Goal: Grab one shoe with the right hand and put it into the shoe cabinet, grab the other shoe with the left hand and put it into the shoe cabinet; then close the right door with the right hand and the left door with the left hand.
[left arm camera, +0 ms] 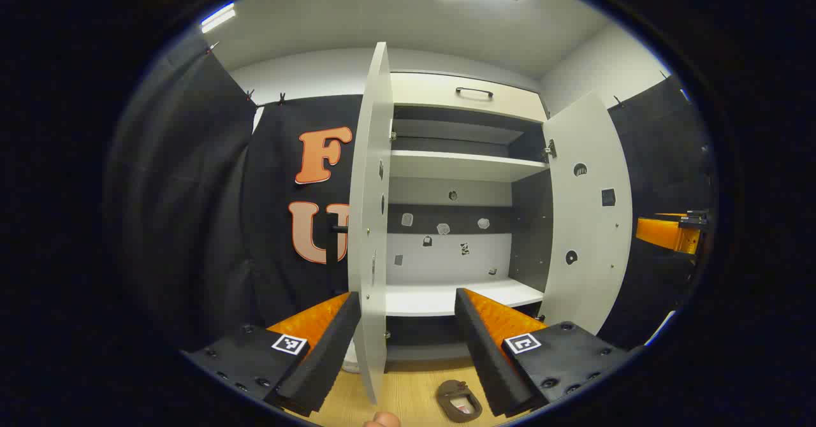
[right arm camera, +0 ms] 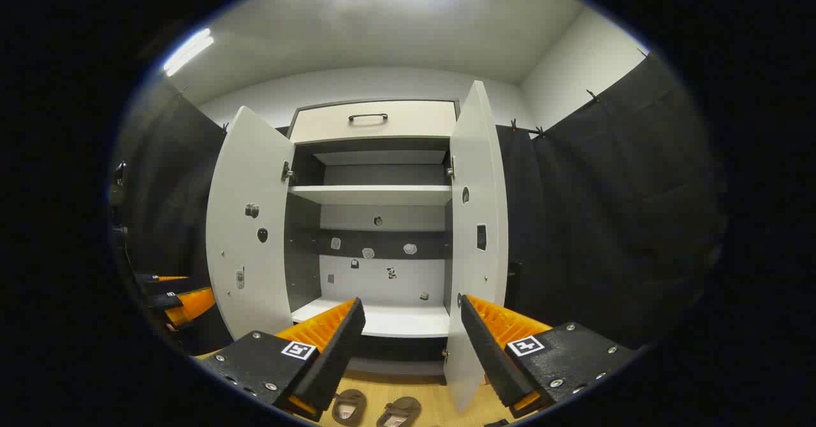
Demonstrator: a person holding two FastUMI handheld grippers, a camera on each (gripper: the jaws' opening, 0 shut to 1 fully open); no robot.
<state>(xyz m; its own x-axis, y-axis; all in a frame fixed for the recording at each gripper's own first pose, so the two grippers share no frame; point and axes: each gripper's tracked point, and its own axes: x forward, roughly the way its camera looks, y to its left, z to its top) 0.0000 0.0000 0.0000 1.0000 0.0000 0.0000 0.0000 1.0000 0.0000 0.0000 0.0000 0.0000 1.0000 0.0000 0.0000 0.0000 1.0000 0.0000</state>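
Left gripper [left arm camera: 408, 350]: raised level, fingers spread wide, holding nothing.
Right gripper [right arm camera: 411, 350]: level, wide, unladen.
Shoes [right arm camera: 376, 409]: brown, rounded, on wooden floor [right arm camera: 427, 392].
Cabinet [right arm camera: 376, 223]: flat white doors open.

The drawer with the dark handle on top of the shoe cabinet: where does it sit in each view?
Left gripper view: the drawer sits at upper centre, right of the edge-on left door.
Right gripper view: it sits at upper centre, between both open doors.
Shared landmark: the white upper shelf just below it.
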